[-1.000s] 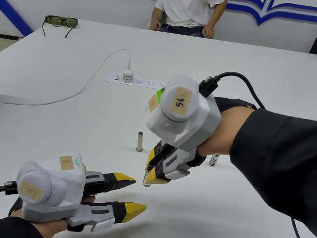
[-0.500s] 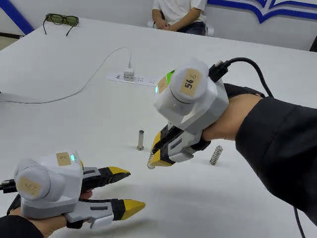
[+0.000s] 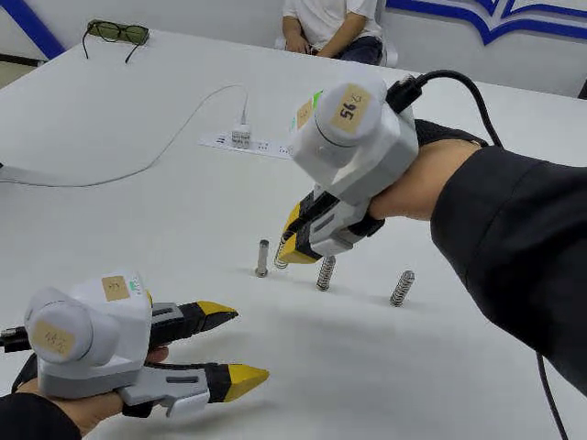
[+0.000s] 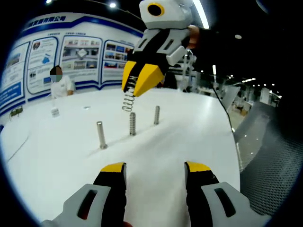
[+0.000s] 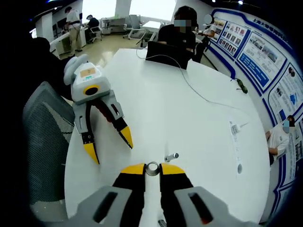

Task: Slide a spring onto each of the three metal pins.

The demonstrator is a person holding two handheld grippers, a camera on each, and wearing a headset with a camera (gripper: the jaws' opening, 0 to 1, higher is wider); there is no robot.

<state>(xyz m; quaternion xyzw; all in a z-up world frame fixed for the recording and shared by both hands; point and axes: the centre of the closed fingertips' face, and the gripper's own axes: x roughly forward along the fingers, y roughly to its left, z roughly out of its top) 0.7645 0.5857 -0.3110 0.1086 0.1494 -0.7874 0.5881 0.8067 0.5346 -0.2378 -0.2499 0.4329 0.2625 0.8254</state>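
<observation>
The right tongs (image 3: 286, 249) are pinched narrow on a spring (image 4: 128, 99). They grip its upper coils, so the rest hangs free below the yellow tips. The bare pin (image 3: 262, 258) stands upright on the white bench (image 3: 138, 238). The spring hovers just beside it, on the side where the other two pins stand. Its long axis runs near vertical with a slight lean, roughly parallel to the pin. How high its lower end sits against the pin's top is hard to tell.

In the right gripper view the spring shows end-on as a small ring between the tips, with the bare pin's flat top just off it. Bore and pin therefore look not yet lined up. The coming move probably needs a short sideways shift toward the bare pin, then a straight descent.

Beyond the bare pin, the middle pin (image 3: 325, 272) and the far pin (image 3: 401, 287) each carry a spring, so this looks like the last one.

The left tongs (image 3: 252, 344) gape wide and hold nothing. They sit low over the bench, well apart from the bare pin on the person's side, so the right hand is much the nearer.

The bare pin is a smooth grey metal cylinder. The spring is thin bright wire in open coils and likely to flex or snag on the pin's rim. The bench is smooth, matt white.
</observation>
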